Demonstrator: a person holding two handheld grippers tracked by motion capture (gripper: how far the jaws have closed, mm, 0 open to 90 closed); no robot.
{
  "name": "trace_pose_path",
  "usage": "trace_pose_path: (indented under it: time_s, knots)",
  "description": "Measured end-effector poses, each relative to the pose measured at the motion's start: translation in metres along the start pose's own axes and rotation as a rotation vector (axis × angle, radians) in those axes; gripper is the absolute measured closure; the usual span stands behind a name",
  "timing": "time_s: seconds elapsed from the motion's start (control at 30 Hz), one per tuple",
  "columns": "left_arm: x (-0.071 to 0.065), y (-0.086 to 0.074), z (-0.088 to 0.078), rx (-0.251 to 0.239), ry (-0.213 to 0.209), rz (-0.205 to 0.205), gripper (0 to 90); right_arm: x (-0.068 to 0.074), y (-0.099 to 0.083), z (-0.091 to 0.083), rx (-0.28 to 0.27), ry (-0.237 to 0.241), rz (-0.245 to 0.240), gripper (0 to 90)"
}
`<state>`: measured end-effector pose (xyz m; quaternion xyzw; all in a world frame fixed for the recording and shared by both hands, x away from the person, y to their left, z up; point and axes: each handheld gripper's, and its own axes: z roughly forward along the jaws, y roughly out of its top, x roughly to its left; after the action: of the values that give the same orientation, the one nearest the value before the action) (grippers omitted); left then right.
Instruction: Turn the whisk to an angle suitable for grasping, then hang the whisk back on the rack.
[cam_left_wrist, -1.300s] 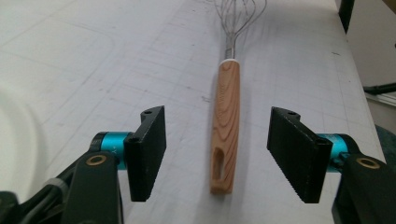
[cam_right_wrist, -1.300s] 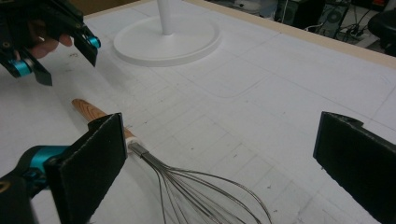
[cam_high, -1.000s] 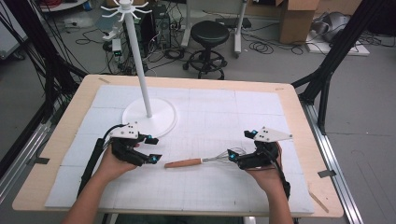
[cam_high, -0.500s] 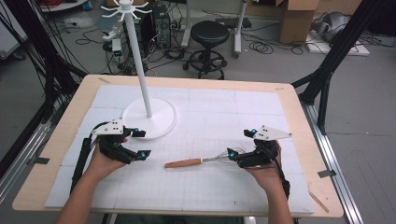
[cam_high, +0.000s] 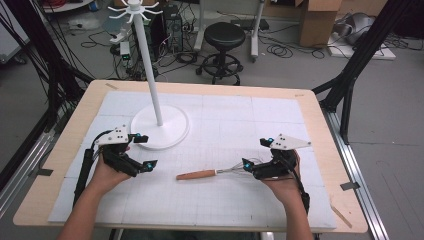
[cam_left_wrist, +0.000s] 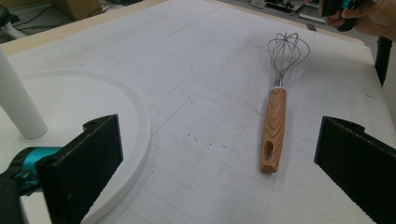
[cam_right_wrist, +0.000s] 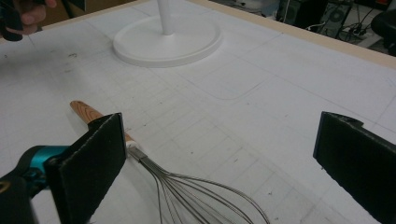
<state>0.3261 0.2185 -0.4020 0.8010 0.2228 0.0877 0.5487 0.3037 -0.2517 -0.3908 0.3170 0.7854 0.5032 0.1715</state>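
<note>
Forearms come in over the near edge of the bench (cam_high: 60, 165), each hand carrying a gripper above the white mat (cam_high: 260, 120).

The left gripper (cam_high: 142, 150) sits at the near left, just in front of the round white base of the stand (cam_high: 172, 132). Its jaws have just been opening and now stand spread wide with nothing between them; in the left gripper view the two black pads frame bare mat, with the rim of the base to one side and the whisk (cam_left_wrist: 275, 116) lying farther off.

The whisk (cam_high: 215, 173) lies flat on the mat between the two hands, roughly level with them. Its wooden handle points left toward the left gripper and stops well short of it. Its wire head points right.

The right gripper (cam_high: 256, 156) is at the near right, jaws also spread apart and pinching nothing. In the right gripper view the wire loops (cam_right_wrist: 201, 196) of the whisk lie on the mat between and below the open jaws, and the handle runs off behind the left pad; I cannot tell whether that pad touches it.

Farther back, the white pole of the stand (cam_high: 150, 75) rises upright from its base, with small hooks at the top. Beyond the bench a black stool (cam_high: 224, 37) stands on the floor among cables.
</note>
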Motion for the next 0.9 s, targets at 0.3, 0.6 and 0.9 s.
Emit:
trace_pose_path:
  time_s: [0.3,0.6,0.9]
  knots:
    - [0.001,-0.001,-0.001,0.005,0.001,0.002,1.6,0.0,0.001,-0.001,-0.003,0.001,-0.002,1.4]
    - [0.001,0.0,-0.003,-0.003,0.01,0.009,1.6,0.006,0.006,0.0,0.002,0.025,-0.024,1.4]
    - [0.003,0.0,-0.003,-0.012,0.001,0.007,1.6,0.023,0.017,0.016,0.045,0.073,-0.068,1.4]
